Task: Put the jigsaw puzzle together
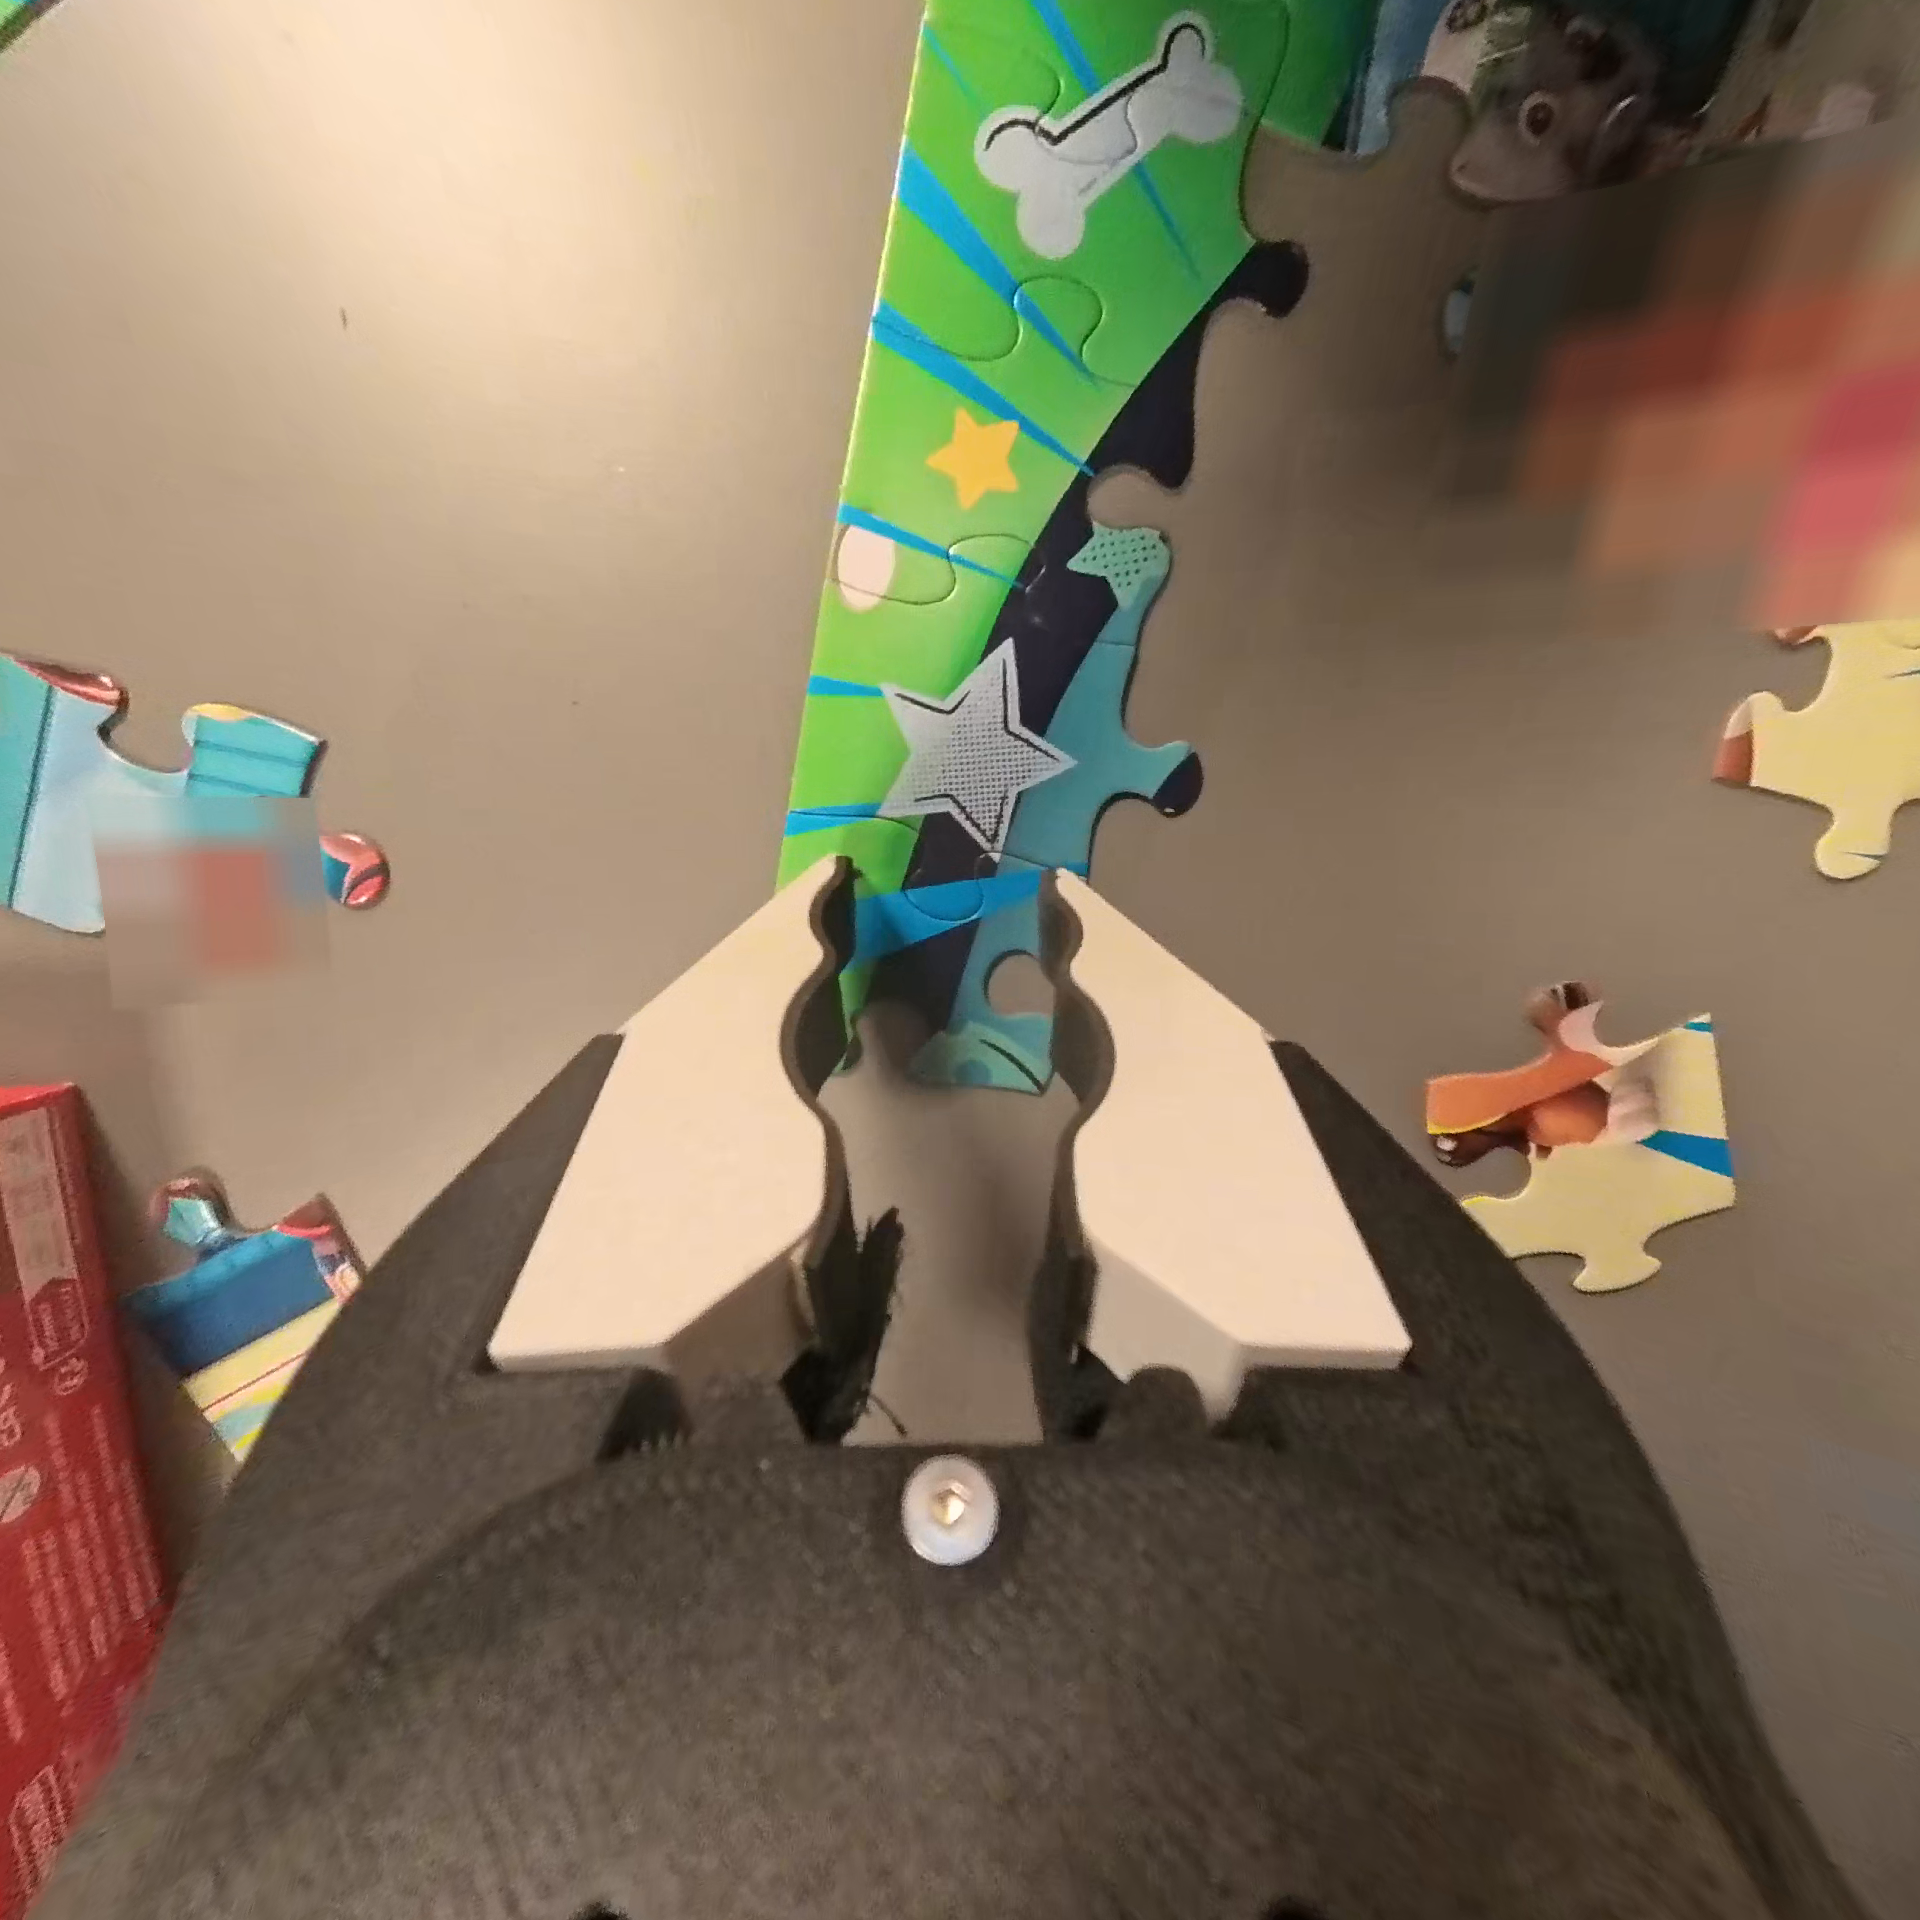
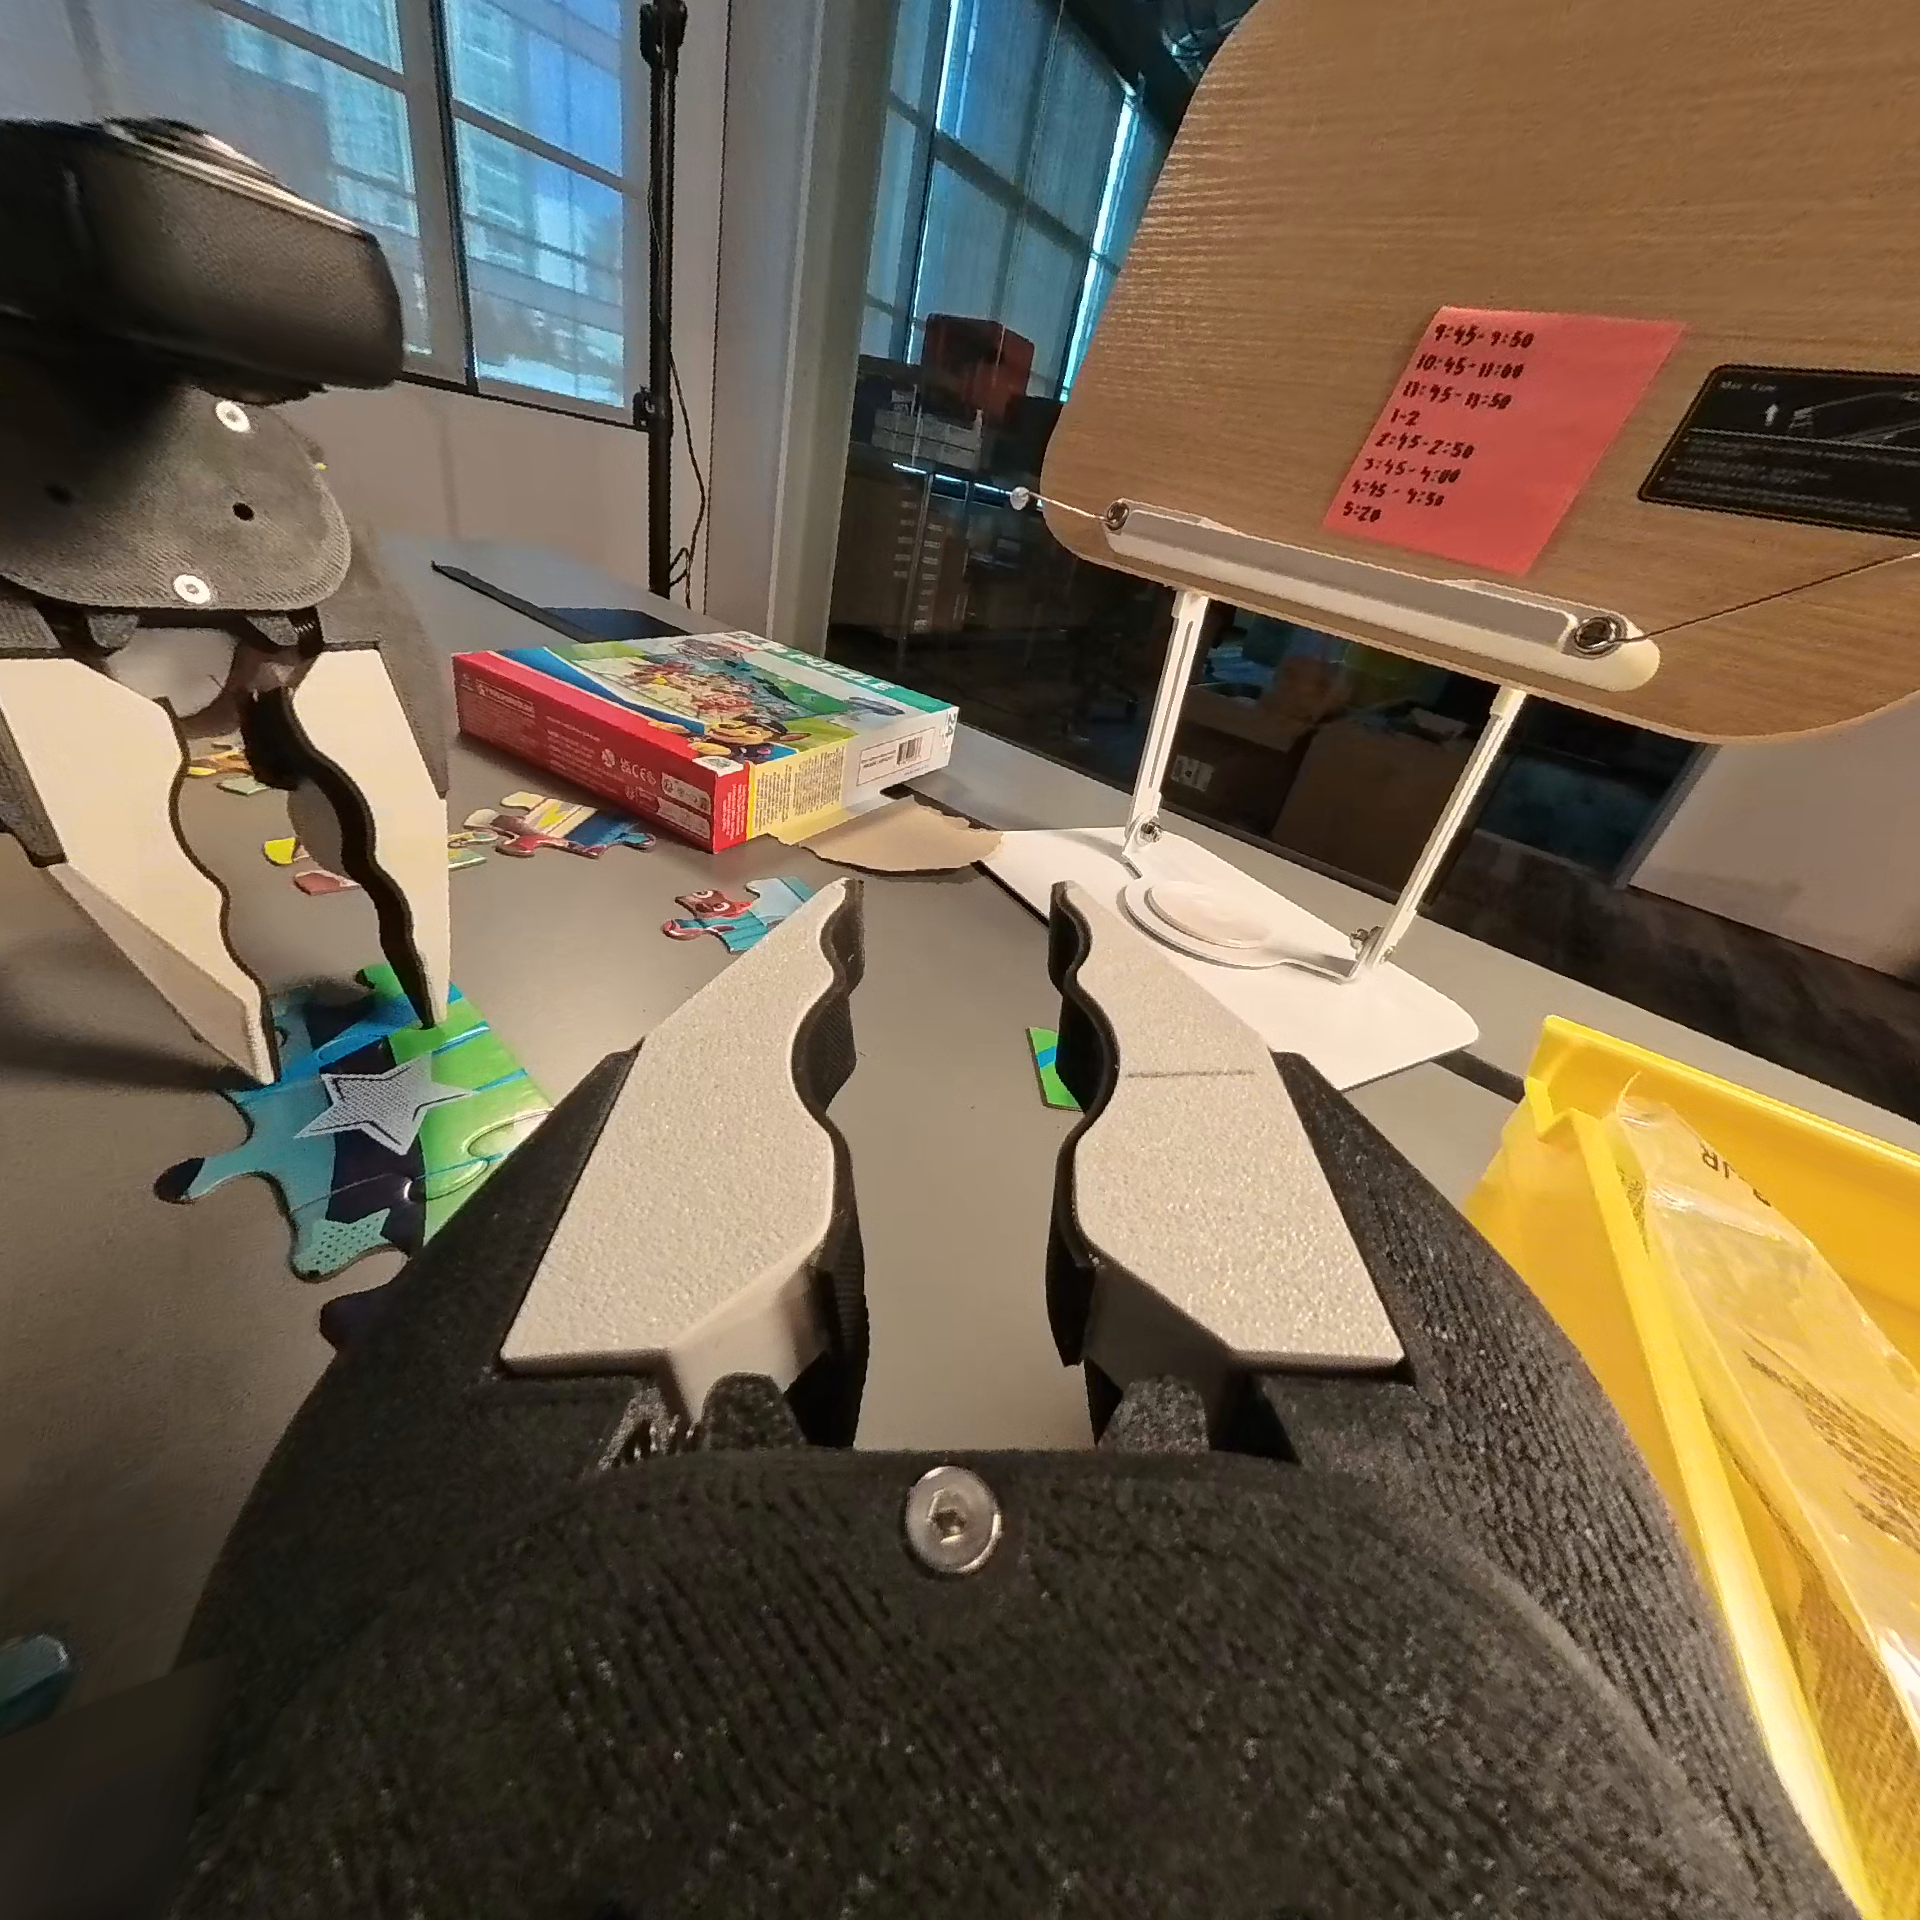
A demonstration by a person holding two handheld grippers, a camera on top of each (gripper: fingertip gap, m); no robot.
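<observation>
The left gripper (image 2: 343, 1023) is seen at the left of the right wrist view, pointed down at the grey table (image 2: 623, 956). Its jaws are parted, and both fingertips are set on the joined puzzle strip (image 1: 966, 499), one on each side of its near end. No piece is clamped between the pads; the strip lies flat on the table. In the left wrist view the strip runs away from the fingertips, green and blue with a bone, a yellow star and a grey star (image 1: 971, 758) printed on it.

Loose puzzle pieces are spread around the strip: a blue one (image 1: 156, 800) to the left, a pale yellow one (image 1: 1829, 748) and an orange-and-yellow one (image 1: 1590, 1143) to the right. A red puzzle box (image 2: 696, 727) lies further back on the table, with more pieces (image 2: 551, 826) beside it.

The right gripper (image 2: 956, 914) is held above the table, well apart from the strip. Its jaws are parted and nothing is gripped. A small green piece (image 2: 1049, 1065) lies on the table behind its right finger; contact cannot be told. Beyond it stands a white stand (image 2: 1299, 966) carrying a wooden board (image 2: 1455, 260) with a pink note (image 2: 1496, 436). A yellow bin (image 2: 1714, 1299) is at the far right.
</observation>
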